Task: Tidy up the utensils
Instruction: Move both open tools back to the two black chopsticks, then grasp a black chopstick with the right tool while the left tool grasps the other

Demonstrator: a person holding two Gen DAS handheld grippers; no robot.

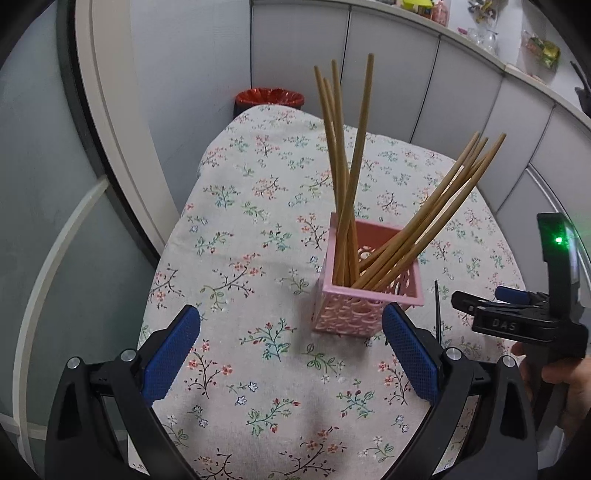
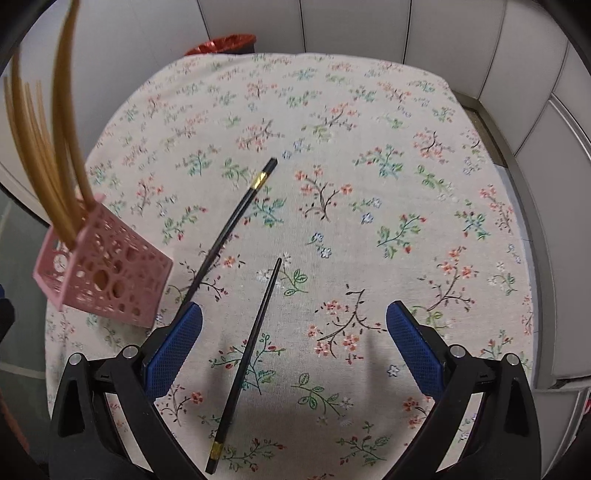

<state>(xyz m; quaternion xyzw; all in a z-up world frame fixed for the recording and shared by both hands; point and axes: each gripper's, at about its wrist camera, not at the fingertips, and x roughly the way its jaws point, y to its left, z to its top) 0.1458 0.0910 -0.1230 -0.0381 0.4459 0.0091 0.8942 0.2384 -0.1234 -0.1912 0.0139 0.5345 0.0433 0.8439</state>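
Note:
A pink perforated holder stands on the floral tablecloth with several wooden chopsticks leaning out of it. In the right wrist view the same holder sits at the left. Two black chopsticks lie flat on the cloth: one slants past the left finger, the other lies between the fingers. My right gripper hovers open above that second chopstick, holding nothing. My left gripper is open and empty, just in front of the holder. The right gripper shows at the right edge of the left wrist view, with a hand gripping it.
The table is covered by a floral cloth and stands against grey partition panels. A red-lined bin sits behind its far edge. A shelf with assorted items runs above the panels.

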